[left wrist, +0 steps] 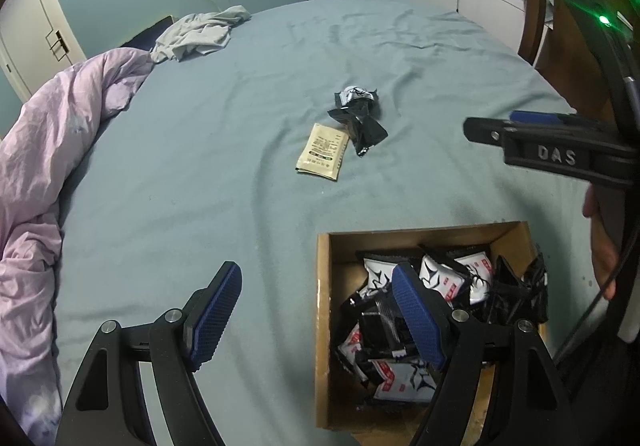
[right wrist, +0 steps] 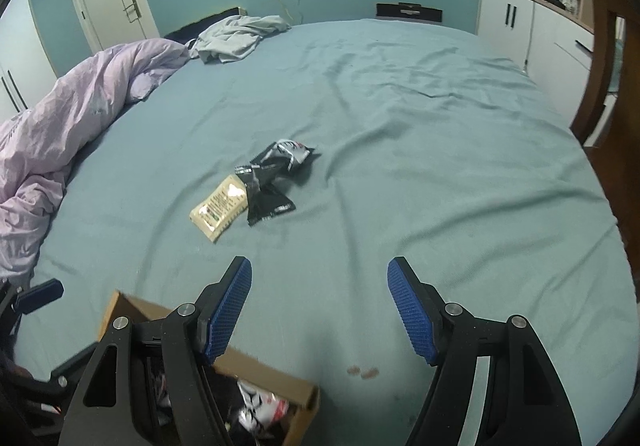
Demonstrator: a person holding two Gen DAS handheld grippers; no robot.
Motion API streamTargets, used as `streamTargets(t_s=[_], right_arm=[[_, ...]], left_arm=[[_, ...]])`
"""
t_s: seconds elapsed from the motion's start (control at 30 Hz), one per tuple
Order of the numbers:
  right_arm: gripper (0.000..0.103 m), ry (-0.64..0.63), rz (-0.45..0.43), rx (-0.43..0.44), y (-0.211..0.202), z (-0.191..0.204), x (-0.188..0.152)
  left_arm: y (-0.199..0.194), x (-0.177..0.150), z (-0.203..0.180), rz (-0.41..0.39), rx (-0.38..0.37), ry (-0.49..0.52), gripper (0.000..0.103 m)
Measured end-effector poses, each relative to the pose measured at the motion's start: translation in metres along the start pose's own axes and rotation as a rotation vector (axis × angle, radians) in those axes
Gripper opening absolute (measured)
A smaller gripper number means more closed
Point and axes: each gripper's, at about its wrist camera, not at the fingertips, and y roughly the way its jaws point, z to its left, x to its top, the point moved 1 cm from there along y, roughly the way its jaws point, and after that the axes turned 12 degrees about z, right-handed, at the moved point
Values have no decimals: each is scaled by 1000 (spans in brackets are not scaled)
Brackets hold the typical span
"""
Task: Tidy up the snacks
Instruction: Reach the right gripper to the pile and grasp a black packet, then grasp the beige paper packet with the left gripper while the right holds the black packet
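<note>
Near the bed's (left wrist: 224,133) near edge, mostly done by the look of it: cardboard box (left wrist: 325,310) already heaped with black-and-white snack packets (left wrist: 440,278). Left to gather, toward the middle of the sheet: cream packet (right wrist: 219,207) lying flat, touching crumpled black packets (right wrist: 272,181) beside it. Left gripper (left wrist: 316,318) spread wide and empty, one finger over the box; right gripper (right wrist: 320,310) likewise wide apart, holding nothing, aimed at the strays.
</note>
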Motion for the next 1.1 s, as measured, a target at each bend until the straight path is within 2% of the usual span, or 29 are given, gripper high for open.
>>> streamTargets(t_s=[0.1,0.27,0.47,0.63,0.73,0.8,0.83,0.87,0.93,1.0,1.1], right_arm=[[70,-13,22,32,18,-3,16],[70,-77,127,69,70,4,49],[70,-109,217,178,114,22,89],[70,-73,228,244,138,29,119],[70,-67,270,238,154,30,122],[62,-87,290,224,160,33,117],[46,-99,289,204,161,34,115],[37,-113,279,178,161,34,116],[29,-101,260,245,155,29,117],[28,-75,230,308,144,24,117],[28,-68,180,322,117,18,112]], left_arm=[[4,4,4,10,-8,-19,79],[15,8,10,34,-1,-35,78],[19,12,14,43,-11,-47,79],[24,13,15,45,-7,-48,79],[28,13,14,54,-3,-52,78],[30,12,15,57,7,-52,78],[30,12,15,58,7,-53,78],[30,12,14,57,6,-53,78],[29,13,15,49,6,-53,78],[27,14,15,36,14,-42,78],[25,16,16,34,22,-23,78]])
